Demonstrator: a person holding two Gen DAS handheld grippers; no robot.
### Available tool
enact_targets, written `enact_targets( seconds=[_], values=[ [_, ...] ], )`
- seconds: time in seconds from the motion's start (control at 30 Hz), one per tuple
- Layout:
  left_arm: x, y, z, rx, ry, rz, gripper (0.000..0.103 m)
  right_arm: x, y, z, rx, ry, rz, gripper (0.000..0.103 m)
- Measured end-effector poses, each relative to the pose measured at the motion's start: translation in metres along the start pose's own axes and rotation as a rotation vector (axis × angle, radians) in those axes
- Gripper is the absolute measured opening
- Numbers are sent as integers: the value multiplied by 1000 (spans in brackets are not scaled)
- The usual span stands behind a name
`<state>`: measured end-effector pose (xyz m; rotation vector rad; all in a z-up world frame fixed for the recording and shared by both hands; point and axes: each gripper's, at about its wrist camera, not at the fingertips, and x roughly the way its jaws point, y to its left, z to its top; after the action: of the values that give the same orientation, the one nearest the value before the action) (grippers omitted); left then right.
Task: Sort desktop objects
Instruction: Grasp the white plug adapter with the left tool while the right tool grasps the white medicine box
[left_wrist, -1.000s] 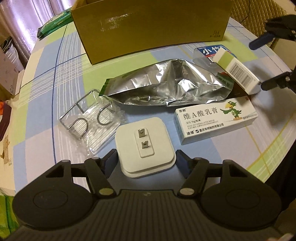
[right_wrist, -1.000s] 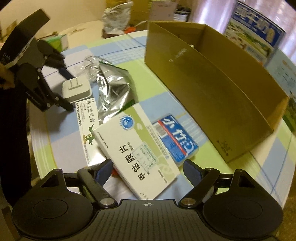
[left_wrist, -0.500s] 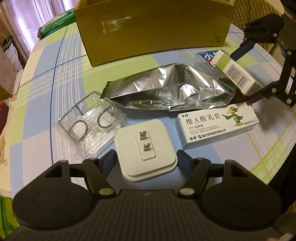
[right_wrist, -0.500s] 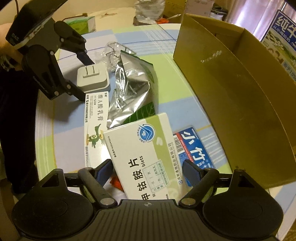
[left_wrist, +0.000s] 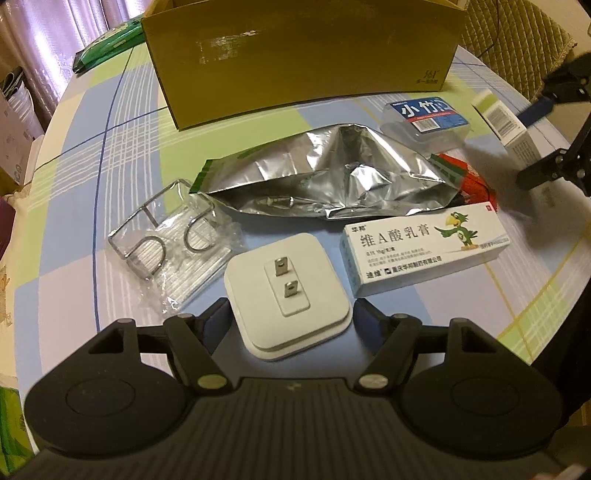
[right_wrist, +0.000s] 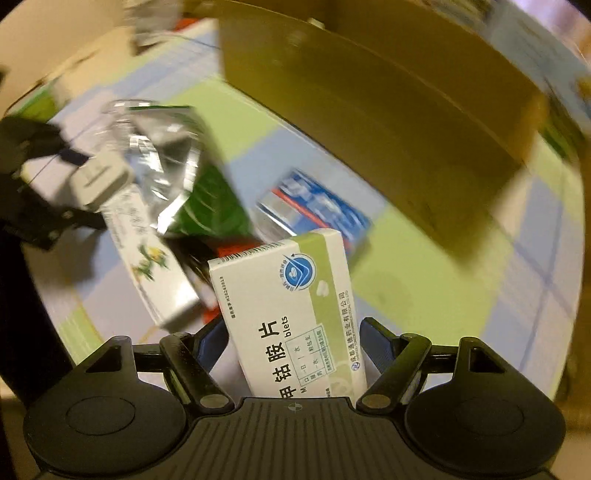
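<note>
My left gripper sits low on the table, its fingers pressed against both sides of a white plug adapter that lies prongs up. In the right wrist view the same adapter shows at the far left. My right gripper is shut on a white and green tablet box, held tilted above the table. The left wrist view shows that gripper and box at the right edge. An open cardboard box stands at the back.
On the checked tablecloth lie a silver foil bag, a parrot-printed ointment box, a blue-labelled clear case, a red packet and a wire hook in plastic wrap. A green package lies at the far left.
My right gripper has closed on the tablet box and lifted it off the table, and its view swings and blurs. My left gripper and the adapter have hardly moved.
</note>
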<state>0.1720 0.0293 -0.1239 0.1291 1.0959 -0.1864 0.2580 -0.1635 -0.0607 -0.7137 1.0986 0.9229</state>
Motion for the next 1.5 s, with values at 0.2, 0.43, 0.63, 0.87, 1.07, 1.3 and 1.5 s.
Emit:
enact_targets(
  seconds=[0.2, 0.43, 0.63, 0.87, 1.07, 1.3, 1.5],
  values=[
    [-1, -4, 0, -20, -5, 3, 71, 5, -12, -16, 107, 37, -30, 75],
    [-1, -4, 1, -44, -9, 15, 71, 15, -13, -29, 72, 29, -34, 82],
    [0, -3, 2, -67, -24, 29, 71, 22, -27, -39, 192, 35, -49, 74],
    [-8, -13, -2, -15, -4, 9, 65, 12, -32, -46, 338, 2, -15, 70],
    [-12, -15, -5, -41, -13, 29, 71, 8, -24, -49, 344, -17, -3, 70],
    [-1, -16, 2, -112, -23, 55, 65, 14, -21, -54, 345, -29, -8, 71],
    [-9, -17, -8, -93, -7, 76, 61, 13, -20, -59, 360, -35, -28, 71]
  ],
)
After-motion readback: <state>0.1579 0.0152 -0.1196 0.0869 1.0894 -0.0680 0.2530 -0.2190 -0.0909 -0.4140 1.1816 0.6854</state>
